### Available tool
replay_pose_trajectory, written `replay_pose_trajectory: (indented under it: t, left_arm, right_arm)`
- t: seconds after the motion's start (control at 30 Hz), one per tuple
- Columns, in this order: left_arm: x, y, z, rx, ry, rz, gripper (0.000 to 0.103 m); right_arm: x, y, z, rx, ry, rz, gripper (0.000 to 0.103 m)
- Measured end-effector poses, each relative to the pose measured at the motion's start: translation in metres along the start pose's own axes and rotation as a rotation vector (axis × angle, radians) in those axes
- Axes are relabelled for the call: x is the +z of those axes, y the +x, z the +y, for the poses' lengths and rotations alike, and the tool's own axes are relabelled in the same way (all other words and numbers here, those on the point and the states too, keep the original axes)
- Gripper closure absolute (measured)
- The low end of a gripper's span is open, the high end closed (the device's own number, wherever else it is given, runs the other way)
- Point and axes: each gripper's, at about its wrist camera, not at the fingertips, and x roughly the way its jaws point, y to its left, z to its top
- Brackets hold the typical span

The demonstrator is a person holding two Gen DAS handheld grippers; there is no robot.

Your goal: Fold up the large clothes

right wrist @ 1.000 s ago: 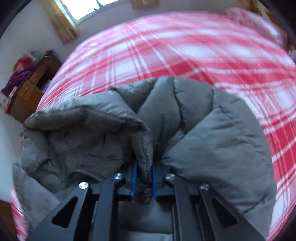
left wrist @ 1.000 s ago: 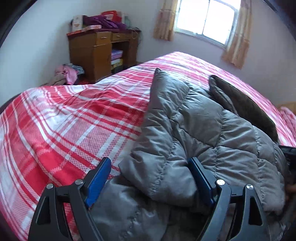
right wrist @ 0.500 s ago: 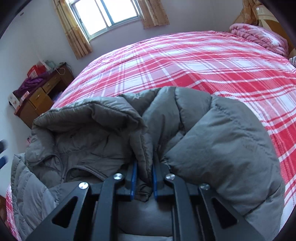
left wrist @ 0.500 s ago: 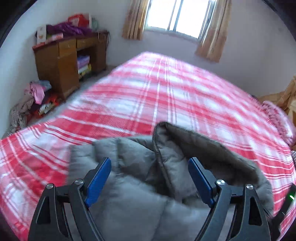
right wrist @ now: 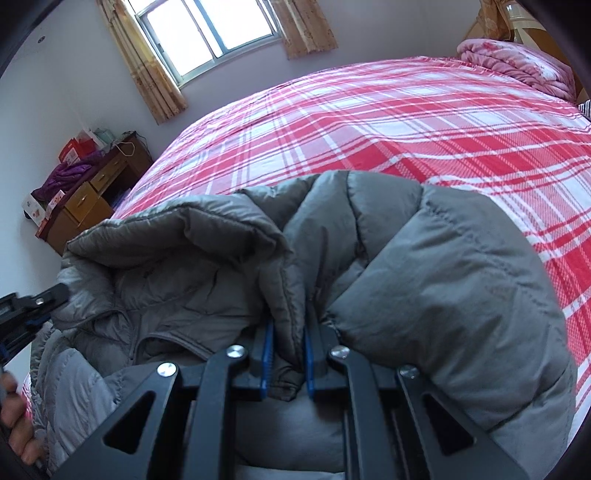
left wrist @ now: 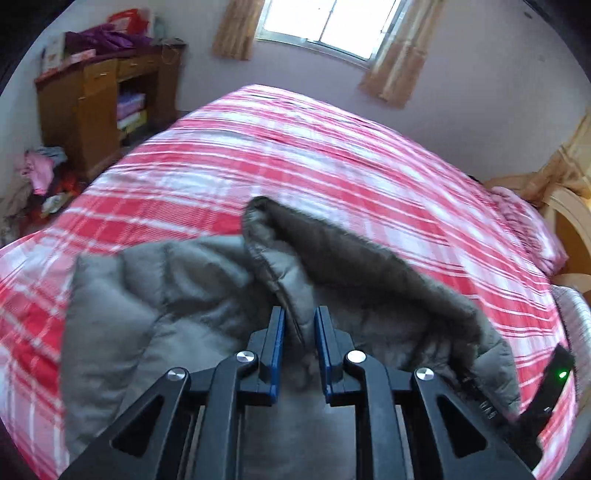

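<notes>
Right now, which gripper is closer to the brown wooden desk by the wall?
Left. The left gripper, jaws closing on the grey jacket, is at the jacket's end towards the desk. The right gripper pinches the jacket's other end, farther away.

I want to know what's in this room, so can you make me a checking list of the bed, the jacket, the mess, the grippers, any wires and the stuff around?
Surface: bed with a red and white plaid cover, wide and mostly bare.
Job's things: grey puffy jacket, bunched up at the near edge.
Clutter: heap of clothes on the floor by the desk.
Grippers: left gripper closing on a jacket fold between its pads; right gripper shut on another fold.
Cables: nothing seen for certain.
Surroundings: wooden desk with piled things, window with curtains, pink quilt at the far end.
</notes>
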Motion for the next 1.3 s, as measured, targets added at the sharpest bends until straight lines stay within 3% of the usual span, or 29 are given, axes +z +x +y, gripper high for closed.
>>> replay_pose_trajectory:
  t: [0.1,0.23,0.4,0.5,0.67,0.73,0.9,1.03,1.1,1.2,1.3]
  left_arm:
    - [-0.018,0.01,0.017,0.083,-0.042,0.022,0.086]
    - [-0.032,0.031,0.04,0.066,-0.111,0.043,0.086]
    - [-0.045,0.03,0.025,0.155,-0.033,-0.022,0.086]
    - [-0.045,0.029,0.026,0.16,-0.036,-0.031,0.086]
    - [-0.042,0.029,0.033,0.135,-0.065,-0.041,0.086]
    - [-0.042,0.03,0.031,0.141,-0.06,-0.045,0.086]
    - [-0.042,0.03,0.038,0.11,-0.084,-0.045,0.086]
    - [-0.041,0.031,0.044,0.072,-0.111,-0.042,0.086]
    - [-0.04,0.03,0.046,0.041,-0.123,-0.031,0.086]
    - [-0.038,0.015,0.038,0.053,-0.085,-0.008,0.086]
    - [-0.027,-0.021,0.029,0.051,-0.042,-0.09,0.086]
  right_arm:
    - [0.0,0.0,0.0,0.002,0.002,0.0,0.09]
    - [0.0,0.0,0.001,-0.005,-0.003,0.0,0.09]
    - [0.002,0.001,0.0,0.004,-0.001,0.012,0.085]
    - [0.012,-0.01,-0.006,0.031,0.04,0.057,0.082]
    - [0.041,-0.087,-0.01,-0.061,0.08,-0.2,0.075]
    - [0.06,-0.094,0.008,-0.074,0.05,-0.231,0.075]
    - [0.094,-0.036,0.058,-0.017,0.034,-0.101,0.075]
    - [0.067,0.029,0.071,0.004,-0.008,0.167,0.075]
    - [0.045,0.044,0.067,-0.006,-0.065,0.237,0.082]
    - [0.023,0.037,0.062,0.04,-0.231,0.124,0.083]
    - [0.015,0.033,0.067,0.02,-0.276,0.088,0.083]
